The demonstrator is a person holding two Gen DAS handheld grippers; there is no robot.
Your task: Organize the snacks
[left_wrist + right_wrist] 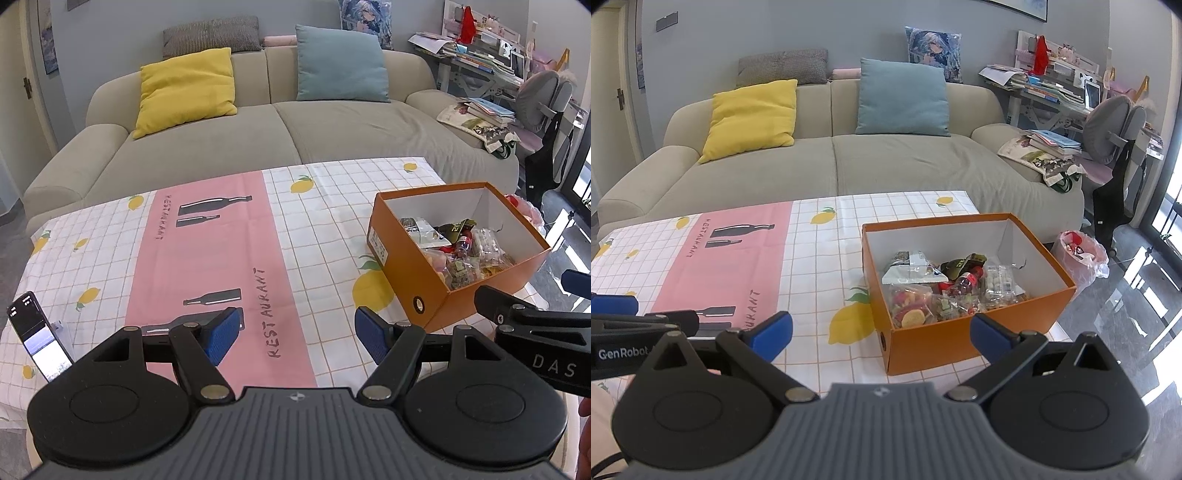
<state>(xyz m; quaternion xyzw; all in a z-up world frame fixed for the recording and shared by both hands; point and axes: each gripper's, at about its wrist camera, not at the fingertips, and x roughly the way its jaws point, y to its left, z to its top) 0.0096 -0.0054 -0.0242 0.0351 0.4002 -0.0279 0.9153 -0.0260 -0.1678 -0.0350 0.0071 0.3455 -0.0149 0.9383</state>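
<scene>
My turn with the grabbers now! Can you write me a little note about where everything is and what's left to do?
Left gripper: open, holding nothing, above the tablecloth.
Right gripper: open, holding nothing, just in front of the orange box.
Snacks: all piled in the box at the table's right end.
Phone: propped at the left edge.
Done: no loose snacks show on the cloth.
Left: probably nothing, maybe tidy the pile.

left tool (pixel 297 334) spread, empty | snacks (pixel 454 251) in orange box (pixel 424 295)
</scene>
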